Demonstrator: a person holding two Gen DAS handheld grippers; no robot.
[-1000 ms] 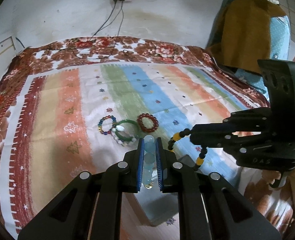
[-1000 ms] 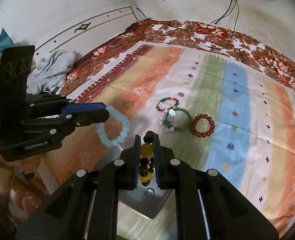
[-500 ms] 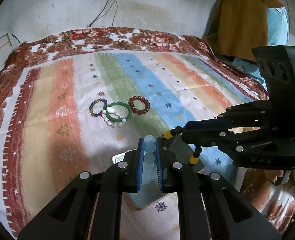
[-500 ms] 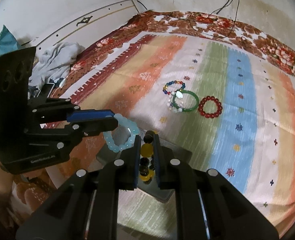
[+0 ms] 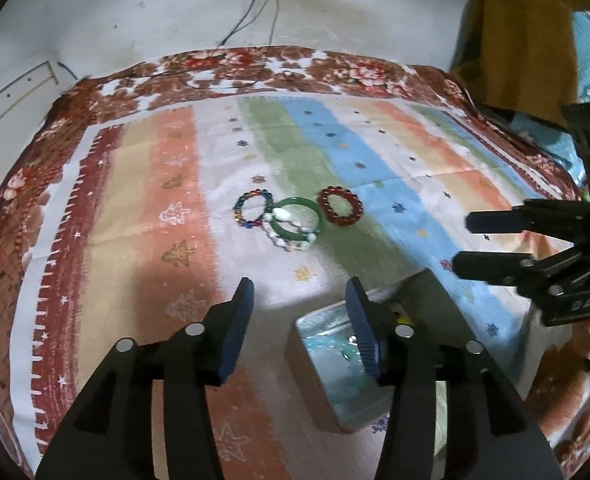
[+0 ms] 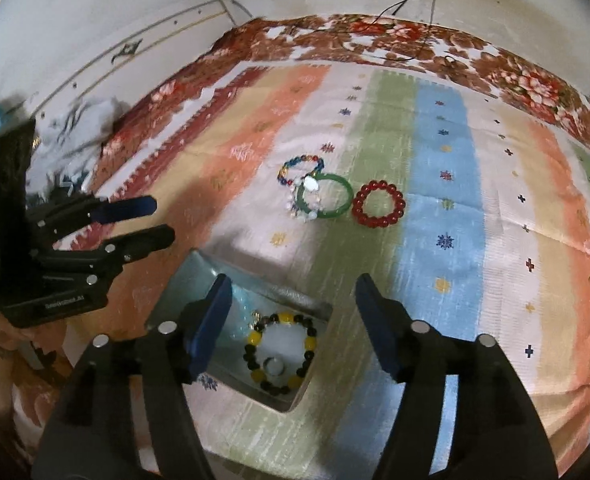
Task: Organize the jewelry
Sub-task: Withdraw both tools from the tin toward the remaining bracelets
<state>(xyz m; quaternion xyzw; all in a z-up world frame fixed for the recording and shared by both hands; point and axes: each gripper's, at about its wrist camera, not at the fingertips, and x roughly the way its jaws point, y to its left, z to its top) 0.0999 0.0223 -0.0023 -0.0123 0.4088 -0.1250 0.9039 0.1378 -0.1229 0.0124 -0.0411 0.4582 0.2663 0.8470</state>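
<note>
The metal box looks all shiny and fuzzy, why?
Left wrist view: the metal box shows pale glare, and the light blue bracelet inside smears into it. Right wrist view: motion blur softens the box rim, yet the black and yellow bracelet reads clearly.

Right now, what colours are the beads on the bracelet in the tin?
Black and yellow beaded bracelet, clearest in the right wrist view.

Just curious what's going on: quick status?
Both grippers, left and right, just opened, empty. Black-and-yellow bracelet in metal box. Four bracelets on bedspread. Nothing blocking.
</note>
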